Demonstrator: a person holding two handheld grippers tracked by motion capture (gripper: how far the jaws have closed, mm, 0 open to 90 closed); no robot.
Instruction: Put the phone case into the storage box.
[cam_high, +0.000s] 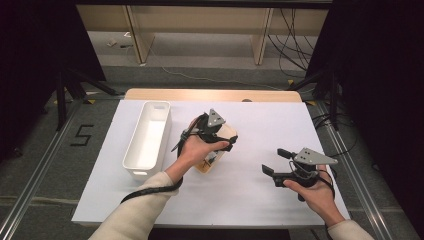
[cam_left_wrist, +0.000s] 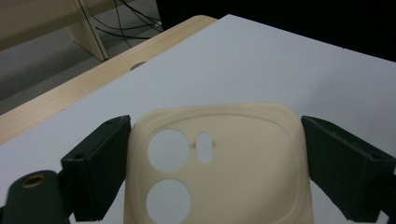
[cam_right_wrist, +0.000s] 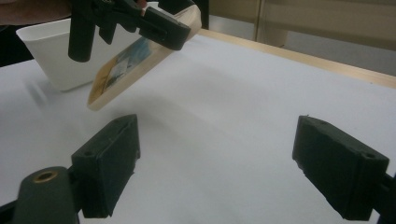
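Now the left gripper (cam_high: 220, 134) pinches the cream phone case (cam_left_wrist: 215, 163) off the sheet — right gripper (cam_right_wrist: 217, 163) spread wide, nothing between its jaws.

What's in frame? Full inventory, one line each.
phone case: 1, cream, held between the left gripper's fingers, lifted and tilted off the table, camera cutouts visible
bin: 1, white, oblong, left part of the table, open top
table cover: 1, white sheet over the table
table: 1, light wood, edge showing at the far side
left gripper: 1, black with grey plate, shut on the phone case
right gripper: 1, black with grey plate, open, nothing between its fingers, right part of the table
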